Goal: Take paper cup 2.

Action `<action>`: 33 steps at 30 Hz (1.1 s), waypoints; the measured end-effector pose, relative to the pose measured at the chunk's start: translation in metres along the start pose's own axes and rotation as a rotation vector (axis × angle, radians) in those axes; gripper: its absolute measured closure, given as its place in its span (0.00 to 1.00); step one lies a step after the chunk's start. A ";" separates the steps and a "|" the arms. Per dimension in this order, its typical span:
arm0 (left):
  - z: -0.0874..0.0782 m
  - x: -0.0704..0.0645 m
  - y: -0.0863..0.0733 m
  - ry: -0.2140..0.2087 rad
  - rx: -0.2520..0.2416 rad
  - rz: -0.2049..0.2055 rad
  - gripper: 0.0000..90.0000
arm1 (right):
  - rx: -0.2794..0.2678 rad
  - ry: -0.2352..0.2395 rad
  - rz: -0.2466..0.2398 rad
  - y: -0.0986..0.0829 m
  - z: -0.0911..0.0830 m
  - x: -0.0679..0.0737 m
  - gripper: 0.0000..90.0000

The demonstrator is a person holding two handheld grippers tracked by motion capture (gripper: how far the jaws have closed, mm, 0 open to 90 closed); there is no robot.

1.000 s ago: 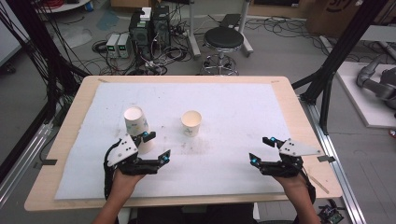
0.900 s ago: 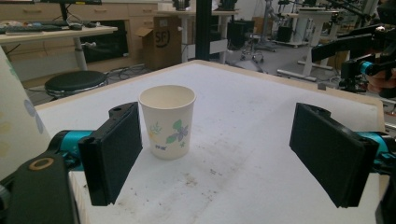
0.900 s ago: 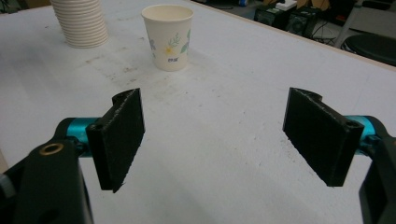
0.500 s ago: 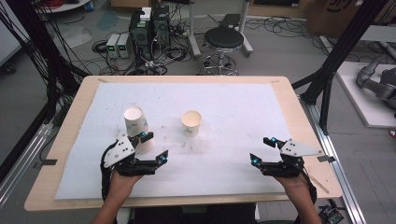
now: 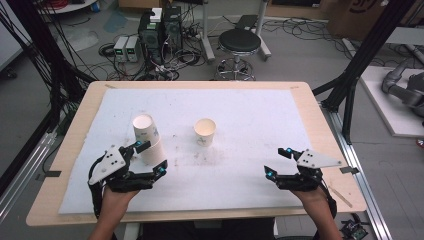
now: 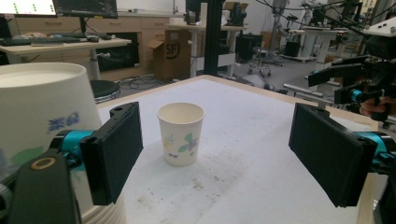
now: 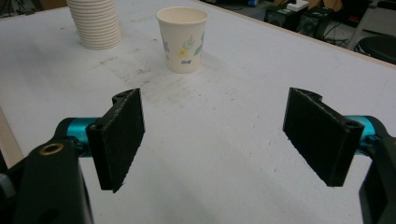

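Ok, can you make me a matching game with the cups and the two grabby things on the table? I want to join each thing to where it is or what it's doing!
Things:
1. stack of paper cups
2. single flowered cup
3. left hand-held gripper
4. right hand-held gripper

Places or states:
A. open, right next to the stack
B. upside down, on the left part of the white mat
C. open, over bare mat at the right, apart from both cups
D. upright and alone, near the middle of the mat

Pairs: 1-B, 2-D, 3-A, 4-C
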State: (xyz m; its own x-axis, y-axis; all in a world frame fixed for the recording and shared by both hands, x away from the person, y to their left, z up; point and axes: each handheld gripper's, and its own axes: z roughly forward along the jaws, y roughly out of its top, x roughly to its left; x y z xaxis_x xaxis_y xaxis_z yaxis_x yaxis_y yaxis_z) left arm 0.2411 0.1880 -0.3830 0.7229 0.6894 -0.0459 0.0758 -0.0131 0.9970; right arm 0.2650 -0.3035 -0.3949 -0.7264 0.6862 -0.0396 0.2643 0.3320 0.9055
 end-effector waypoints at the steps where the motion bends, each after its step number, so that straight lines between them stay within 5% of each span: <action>1: -0.002 0.001 0.001 0.002 0.002 0.001 0.19 | 0.000 0.002 0.004 0.000 0.000 0.000 0.24; 16: -0.019 0.023 0.019 0.091 0.033 -0.004 0.19 | -0.002 0.010 0.008 0.001 -0.001 0.000 0.24; 33: 0.005 0.057 0.040 0.203 0.116 -0.046 0.18 | -0.010 0.013 0.024 0.001 -0.001 -0.001 0.24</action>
State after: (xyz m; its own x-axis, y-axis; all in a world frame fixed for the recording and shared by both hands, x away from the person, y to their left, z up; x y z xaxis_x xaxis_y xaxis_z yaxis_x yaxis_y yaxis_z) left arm 0.2889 0.2231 -0.3465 0.5652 0.8223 -0.0664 0.1923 -0.0530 0.9799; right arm 0.2652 -0.3047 -0.3930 -0.7282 0.6852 -0.0127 0.2751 0.3092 0.9103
